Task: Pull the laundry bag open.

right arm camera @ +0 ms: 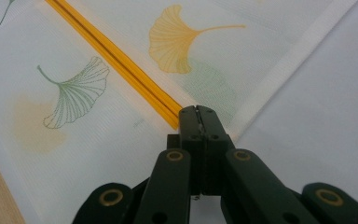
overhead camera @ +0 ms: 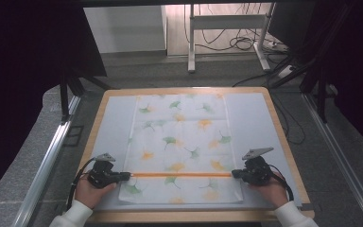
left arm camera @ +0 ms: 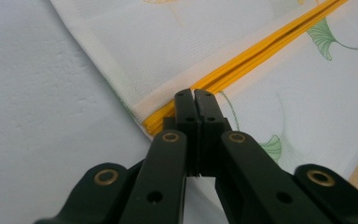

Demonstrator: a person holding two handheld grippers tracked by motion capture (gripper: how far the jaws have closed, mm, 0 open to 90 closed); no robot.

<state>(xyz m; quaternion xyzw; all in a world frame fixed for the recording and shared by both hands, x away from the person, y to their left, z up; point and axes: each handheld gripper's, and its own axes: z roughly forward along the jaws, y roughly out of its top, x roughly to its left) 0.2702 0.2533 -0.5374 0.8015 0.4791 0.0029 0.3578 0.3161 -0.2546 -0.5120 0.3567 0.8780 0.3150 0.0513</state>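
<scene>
white mesh bag (overhead camera: pixel 182 142) printed with green and orange ginkgo leaves, yellow-orange zipper (overhead camera: pixel 179 174) across near end, pale grey-blue mat (overhead camera: pixel 250 123), light wood desk (overhead camera: pixel 283 137) rim, black tongs (left arm camera: pixel 196 100), white sleeves (overhead camera: pixel 71 218)

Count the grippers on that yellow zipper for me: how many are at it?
2. The left gripper sits at the yellow zipper's left end, the right gripper at its right end, both shut.

— How many things on the tabletop (overhead camera: pixel 283 142)?
— One leaf-printed mesh bag (overhead camera: pixel 179 142) with one orange zipper (overhead camera: pixel 179 174), lying on one pale mat (overhead camera: pixel 250 123).
— And grippers?
— Two: the left gripper (overhead camera: pixel 123 177) and the right gripper (overhead camera: pixel 235 174), one at each zipper end.
</scene>
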